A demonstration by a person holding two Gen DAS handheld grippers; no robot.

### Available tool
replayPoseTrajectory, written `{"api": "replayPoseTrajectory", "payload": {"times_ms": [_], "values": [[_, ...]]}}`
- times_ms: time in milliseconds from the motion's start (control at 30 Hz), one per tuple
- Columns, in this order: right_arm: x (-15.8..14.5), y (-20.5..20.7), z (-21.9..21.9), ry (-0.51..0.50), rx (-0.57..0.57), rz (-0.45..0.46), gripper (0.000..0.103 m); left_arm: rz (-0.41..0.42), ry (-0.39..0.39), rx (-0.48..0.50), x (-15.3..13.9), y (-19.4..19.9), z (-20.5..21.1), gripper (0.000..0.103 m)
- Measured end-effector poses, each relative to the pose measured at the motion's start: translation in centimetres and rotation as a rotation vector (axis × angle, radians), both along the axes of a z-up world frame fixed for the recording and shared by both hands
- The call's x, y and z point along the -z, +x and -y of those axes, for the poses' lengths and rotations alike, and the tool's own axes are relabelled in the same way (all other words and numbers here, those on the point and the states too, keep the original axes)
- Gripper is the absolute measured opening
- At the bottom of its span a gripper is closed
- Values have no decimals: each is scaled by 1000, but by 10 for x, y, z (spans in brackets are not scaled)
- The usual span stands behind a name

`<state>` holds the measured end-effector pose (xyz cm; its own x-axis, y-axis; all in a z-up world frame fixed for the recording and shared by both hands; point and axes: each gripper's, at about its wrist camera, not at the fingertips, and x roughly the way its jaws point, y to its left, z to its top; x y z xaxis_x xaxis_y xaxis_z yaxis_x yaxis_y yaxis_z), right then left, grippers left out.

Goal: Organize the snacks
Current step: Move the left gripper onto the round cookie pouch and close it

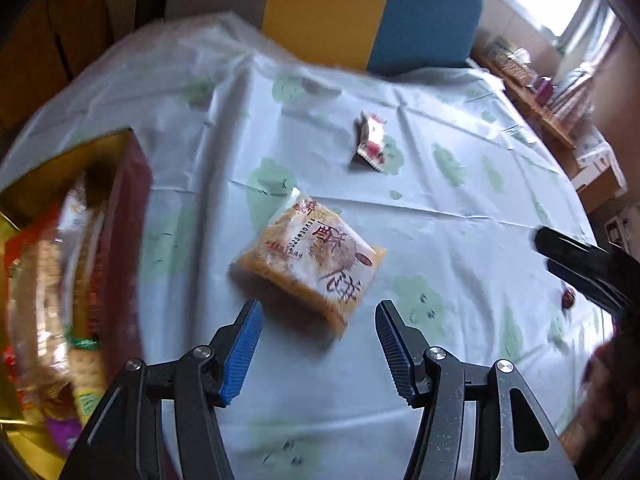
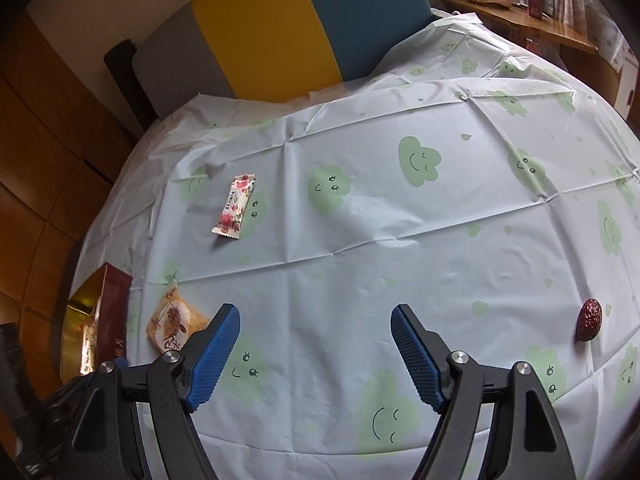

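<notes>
Left gripper [image 1: 318, 344]: jaws spread, nothing between the pads, hovering over the tablecloth [image 1: 460, 208] just short of the orange pastry packet [image 1: 310, 258]. The packet lies flat on the cloth, not touched. Left view is motion-blurred.

Right gripper [image 2: 316, 354]: jaws wide apart, empty, only bare cloth between the blue pads [image 2: 214, 360].

Landmark is the orange pastry packet:
- Red-and-gold box [image 1: 60, 280]: just beside it on its left, on the table edge, already holding several wrapped snacks. Exact contents are blurred.
- Small pink-and-white candy wrapper [image 1: 373, 142]: beyond it, farther up the cloth, well apart, lying alone.
- Red date [image 2: 589, 320]: far off to its right across the cloth, loose near the right gripper's right finger side.
- Yellow-and-blue chair back [image 2: 288, 20]: behind the table's far edge, past the candy wrapper.

Both grippers are tilted down at the table.
</notes>
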<state>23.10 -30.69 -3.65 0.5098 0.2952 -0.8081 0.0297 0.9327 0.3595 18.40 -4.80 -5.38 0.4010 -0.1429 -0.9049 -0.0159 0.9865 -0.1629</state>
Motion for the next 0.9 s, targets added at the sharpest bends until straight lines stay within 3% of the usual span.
{"api": "replayPoseTrajectory", "payload": {"times_ms": [300, 533, 633, 733, 900], "values": [[-6, 0, 8, 60, 21, 14, 80, -4, -19, -43, 15, 38, 7, 65], [-5, 0, 9, 63, 32, 11, 80, 19, 46, 9, 11, 62, 25, 66], [-3, 0, 10, 63, 37, 3, 80, 37, 24, -23, 5, 67, 22, 78], [-2, 1, 8, 69, 30, -5, 80, 26, 8, -59, 5, 75, 22, 79], [-2, 1, 6, 63, 24, -1, 80, 34, 178, 14, 21, 80, 46, 80]]}}
